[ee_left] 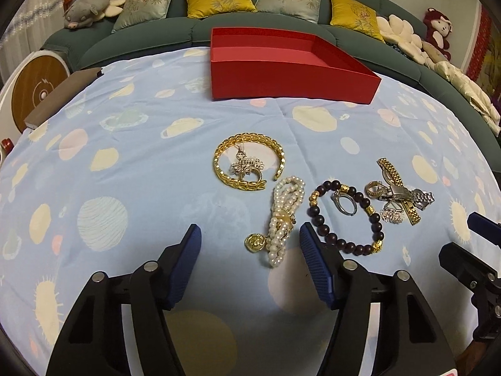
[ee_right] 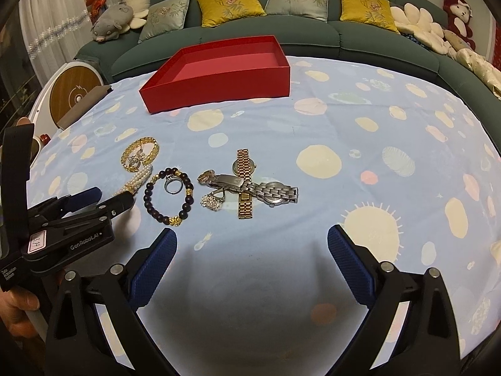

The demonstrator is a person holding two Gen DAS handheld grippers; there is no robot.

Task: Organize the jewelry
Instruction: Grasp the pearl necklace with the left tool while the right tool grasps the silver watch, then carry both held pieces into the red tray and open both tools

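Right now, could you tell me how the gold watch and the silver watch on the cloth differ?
The gold watch has a yellow-gold link band; the silver watch has a steel-grey one. The gold watch runs toward the red box, while the silver watch runs sideways. The gold band lies over the silver one where they cross. Both lie flat on the patterned cloth, untouched.

Left wrist view: looks steeply down and forward along its jaws, close above the bench cloth (ee_left: 141, 163), toward the red box (ee_left: 281, 75) and sofa beyond. Right wrist view: same heading, from right of the left one. Both share the red box (ee_right: 219, 78) and the jewelry before it.
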